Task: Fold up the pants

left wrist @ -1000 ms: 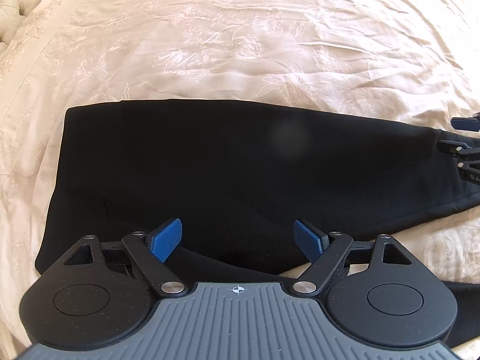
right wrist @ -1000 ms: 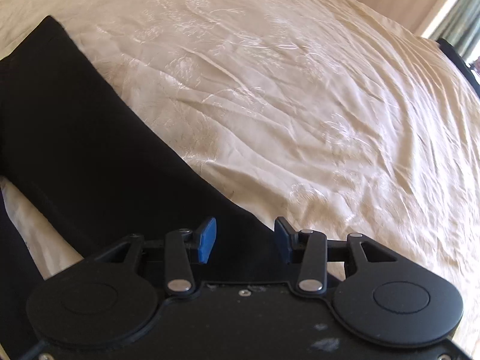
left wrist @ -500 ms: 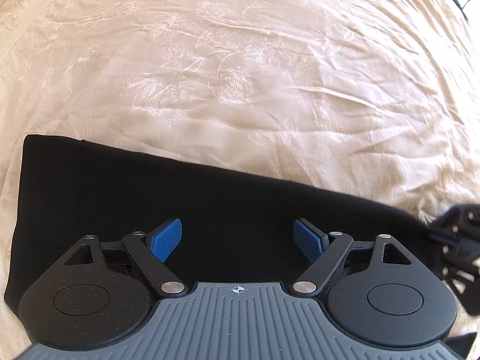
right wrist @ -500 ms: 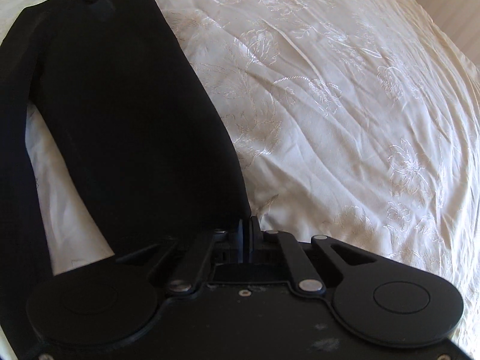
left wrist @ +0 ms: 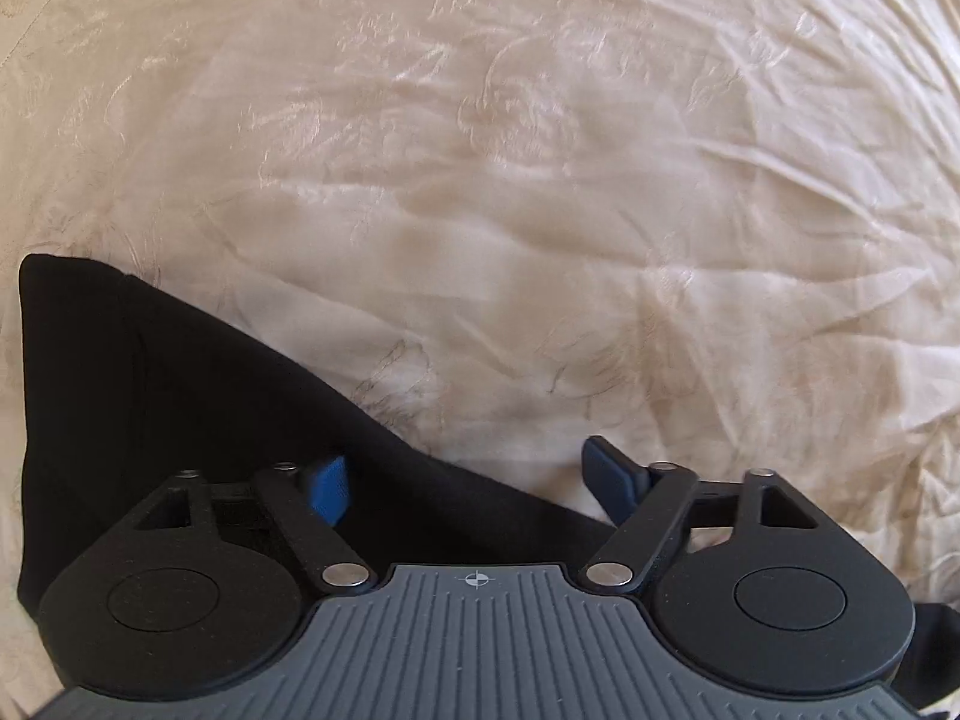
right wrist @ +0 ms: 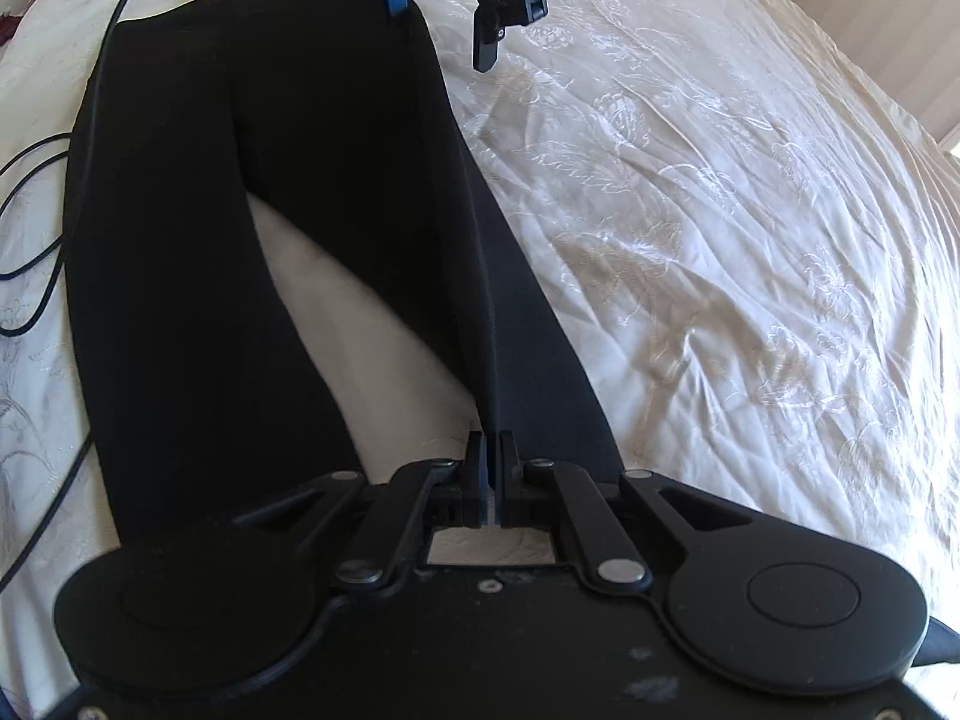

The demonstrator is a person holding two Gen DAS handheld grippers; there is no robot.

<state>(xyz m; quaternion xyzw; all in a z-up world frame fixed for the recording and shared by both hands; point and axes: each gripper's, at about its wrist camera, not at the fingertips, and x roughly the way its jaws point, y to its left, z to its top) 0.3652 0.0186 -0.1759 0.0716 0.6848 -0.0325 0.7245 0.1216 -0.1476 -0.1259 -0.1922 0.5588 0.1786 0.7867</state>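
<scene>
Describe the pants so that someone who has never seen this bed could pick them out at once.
Start at the cream bedspread with its stitched flower pattern. Across it lie the pants, legs stretched out. They are plain black, far broader than the thin black cables beside them.

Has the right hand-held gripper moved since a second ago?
Yes. The right hand-held gripper, shut on the black pants, has backed along the leg; the cream bedspread gap between the legs now shows.

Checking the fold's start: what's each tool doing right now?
Left tool: closing, pants edge between its fingers, not yet gripped.
Right tool: shut on pants.
</scene>
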